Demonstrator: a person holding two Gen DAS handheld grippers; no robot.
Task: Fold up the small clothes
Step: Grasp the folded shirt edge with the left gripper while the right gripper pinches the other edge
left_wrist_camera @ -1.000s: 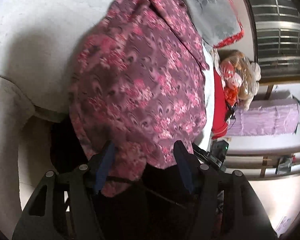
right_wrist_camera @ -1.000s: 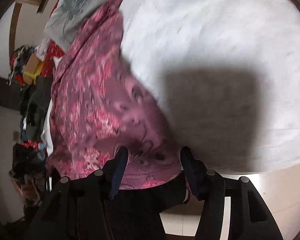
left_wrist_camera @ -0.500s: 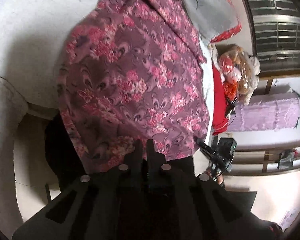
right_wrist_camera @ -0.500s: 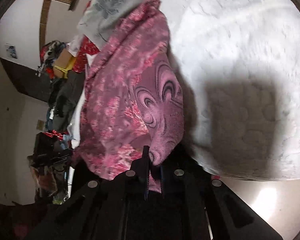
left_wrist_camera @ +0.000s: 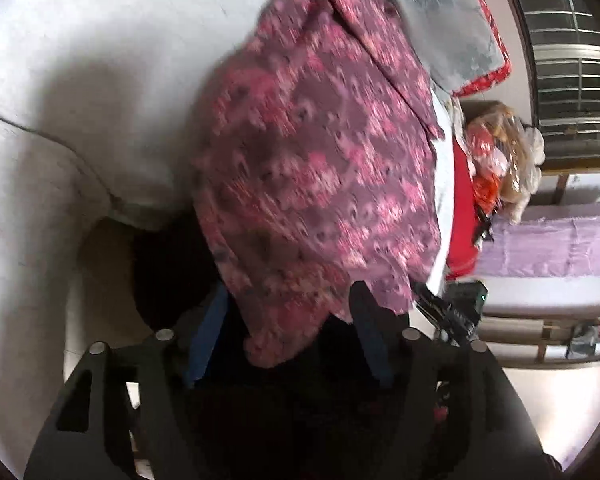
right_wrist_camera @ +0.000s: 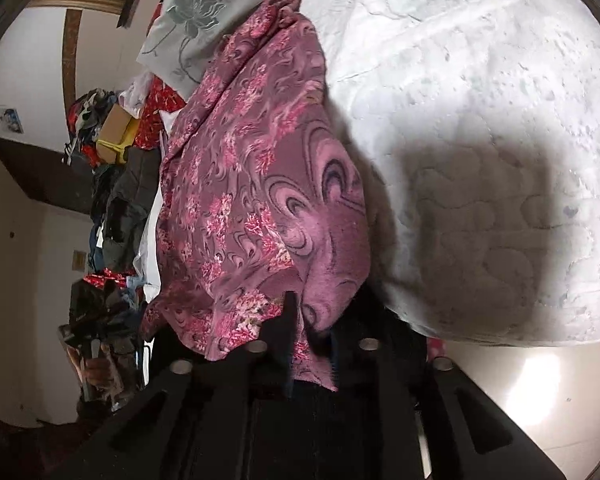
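Both grippers have just been opening after a pinch on the purple, pink-flowered fabric garment (left_wrist_camera: pixel 320 168), which lies on the white quilted bed (right_wrist_camera: pixel 480 140) with its near hem overhanging. The left gripper (left_wrist_camera: pixel 288 320) spreads wide, hem loose between its fingers (left_wrist_camera: pixel 206 332); the right gripper (right_wrist_camera: pixel 312 328) gapes narrowly around a fold (released, I judge).

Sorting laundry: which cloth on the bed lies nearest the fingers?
The purple-pink floral garment; its hem hangs between the left gripper fingers, while the grey flower-print cloth lies farther back.
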